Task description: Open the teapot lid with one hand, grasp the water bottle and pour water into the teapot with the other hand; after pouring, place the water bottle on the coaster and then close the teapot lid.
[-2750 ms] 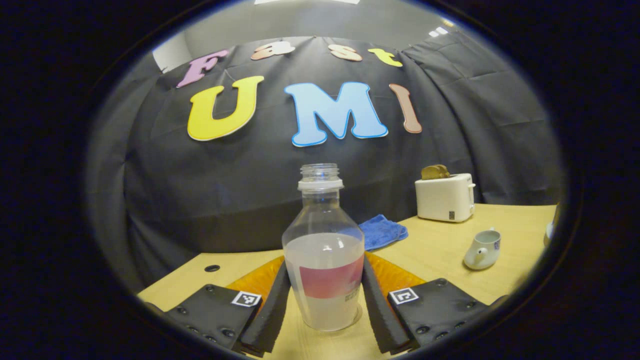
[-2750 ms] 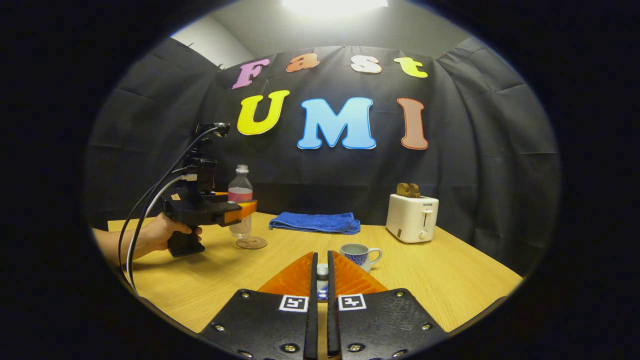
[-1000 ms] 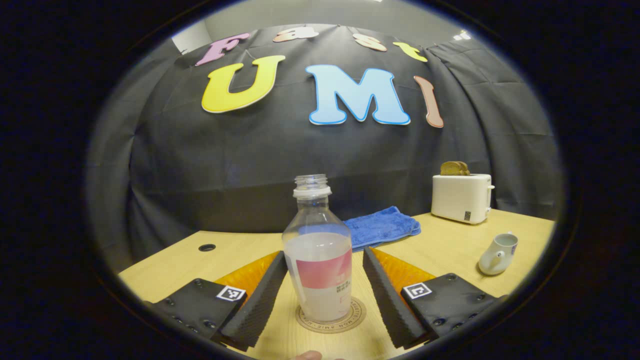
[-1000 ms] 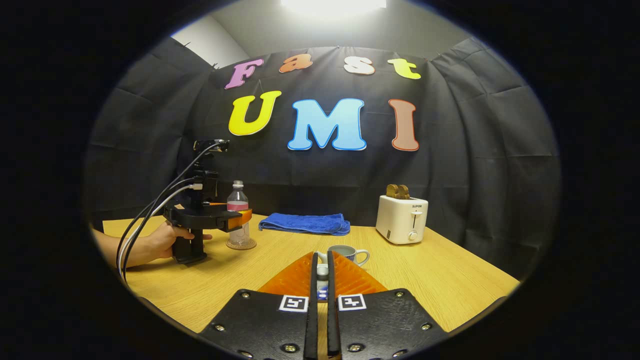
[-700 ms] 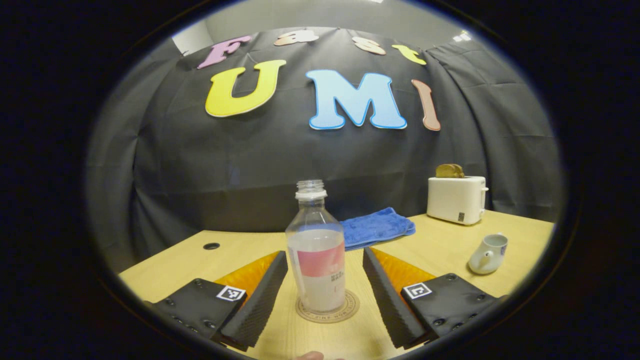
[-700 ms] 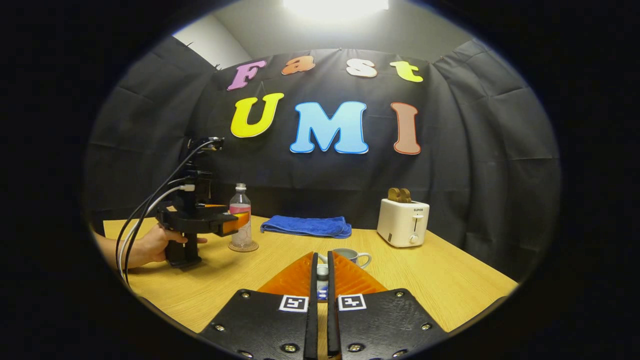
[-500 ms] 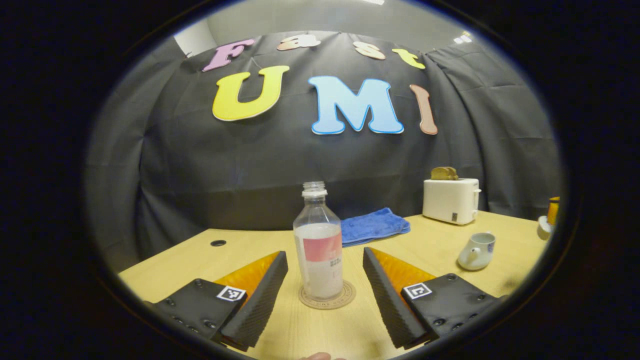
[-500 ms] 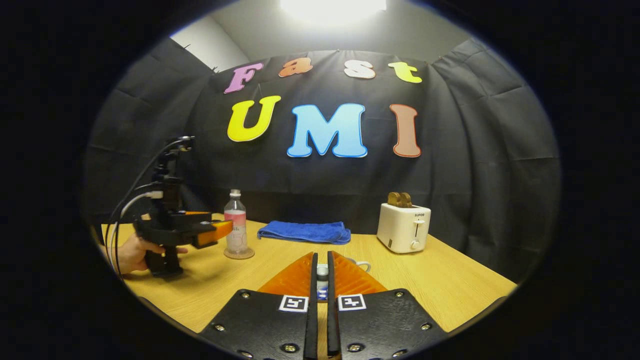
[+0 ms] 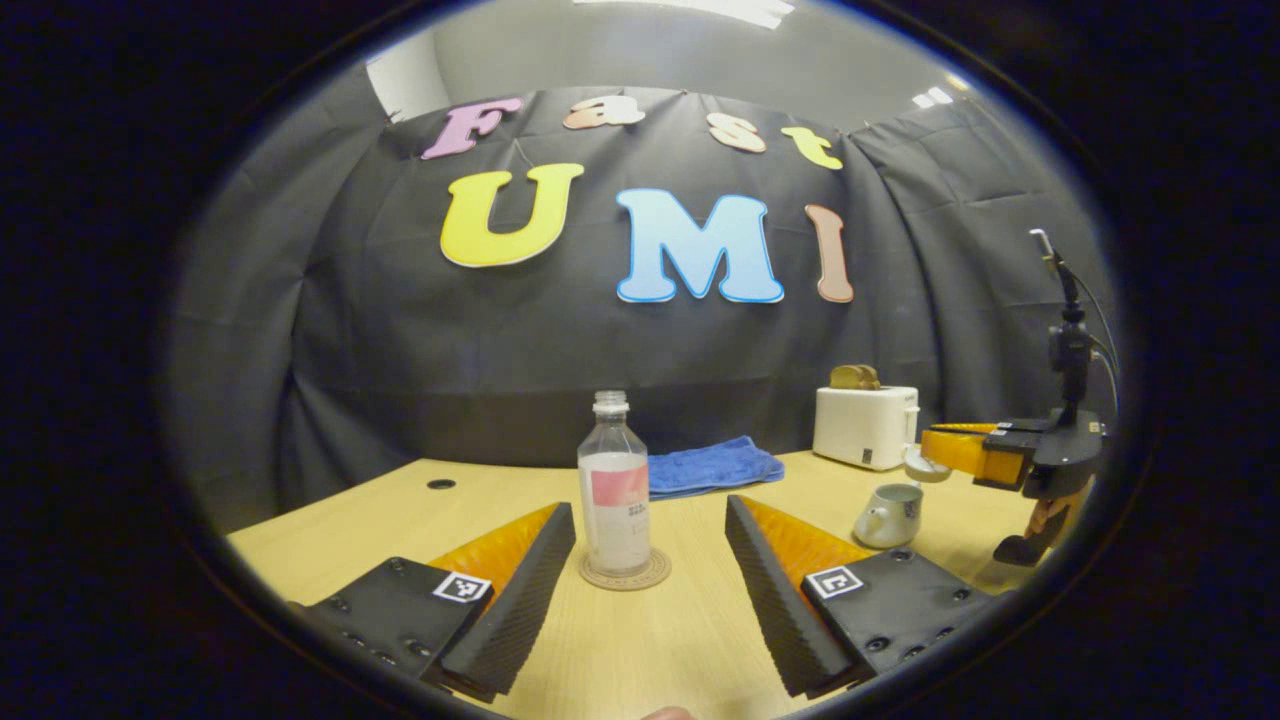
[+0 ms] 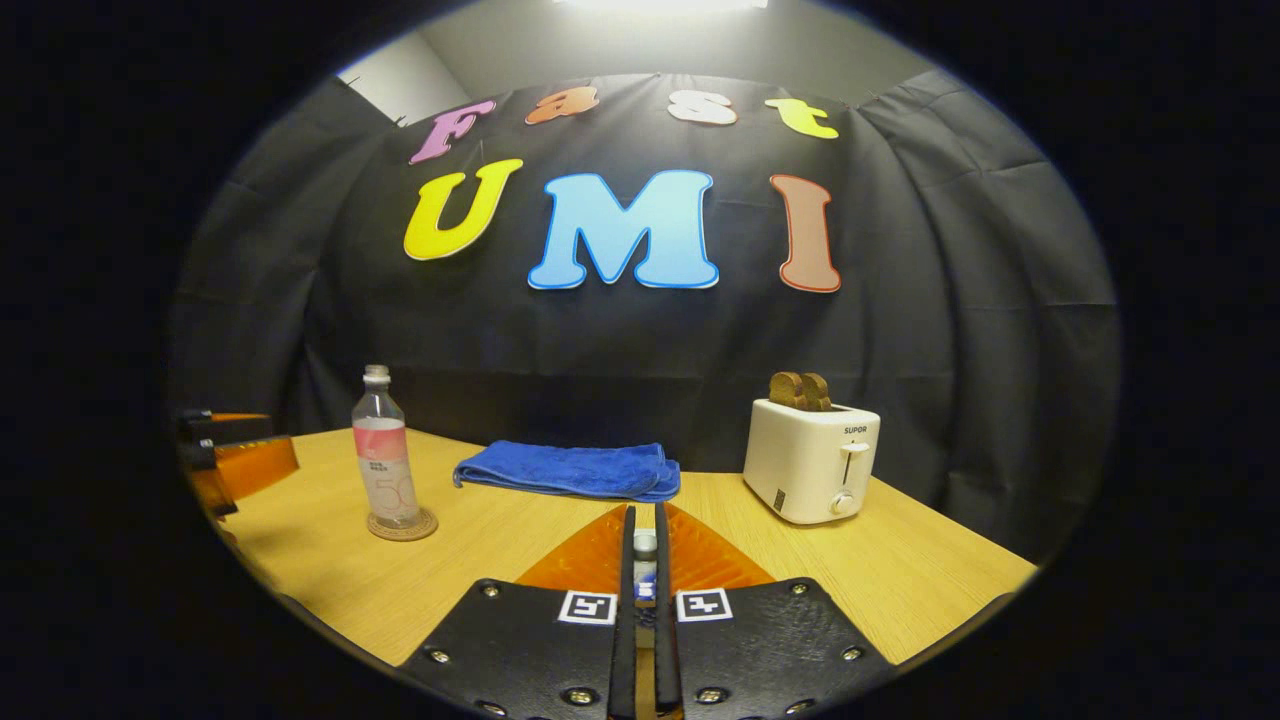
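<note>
The clear water bottle (image 9: 613, 480) with a pink label stands upright on the round coaster (image 9: 625, 574), uncapped and about half full. My left gripper (image 9: 648, 512) is open just short of it, and nothing touches its fingers. The white teapot (image 9: 888, 515) sits to the right with its top uncovered. Just above it, my right gripper (image 9: 925, 458) holds the teapot lid (image 9: 912, 463). In the right gripper view, the right gripper (image 10: 645, 514) is shut on the lid's knob (image 10: 645, 545). The bottle (image 10: 385, 468) and coaster (image 10: 402, 527) stand at the left there, with the left gripper (image 10: 245, 465) at the edge.
A folded blue towel (image 10: 570, 468) lies at the back of the wooden table (image 10: 900, 570). A white toaster (image 10: 812, 460) with bread in it stands at the back right. A cable hole (image 9: 440, 484) marks the table's far left corner.
My left gripper has let go of the bottle on the coaster and backed away from it. My right gripper, still shut on the lid, has moved over the teapot.
</note>
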